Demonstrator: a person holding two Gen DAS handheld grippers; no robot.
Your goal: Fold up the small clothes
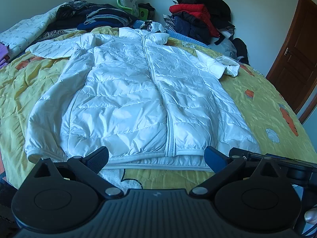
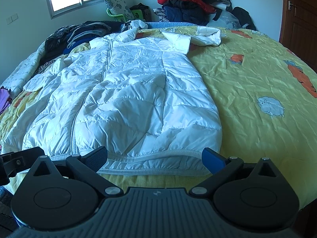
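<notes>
So the white puffer jacket (image 1: 138,91) is laid out flat, front up and zipped, on the bed (image 1: 263,99) with the yellow cartoon quilt. Collar points off toward 12 o'clock, hem sits closest to both cameras. One sleeve (image 1: 49,103) runs down along the body toward 7 o'clock in the left wrist view, the other sleeve (image 2: 206,34) is flung out up near 1 o'clock in the right wrist view, cuff a bit bunched.

Left gripper (image 1: 156,156) and right gripper (image 2: 155,156) are both just at the hem, side by side, fingers spread wide and holding nothing. Can't tell for sure whether the tips touch the fabric or just hang above it.

My guess on handling: this thing looks super light and puffy, soft all over, with a shiny shell that's probably slippery. It'll likely spring back after a fold and slide around on the quilt. I'd grab the elastic-bound hem edge (image 2: 150,158) or a cuff, since a bound seam gives the fingers something firmer than the slick quilted panels. Pinch deep enough to catch both layers, or only the top one lifts.

Stray sleeve at 1 o'clock probably wants tucking in first. Piles of dark and red clothes (image 1: 200,19) sit at the far end, well apart
</notes>
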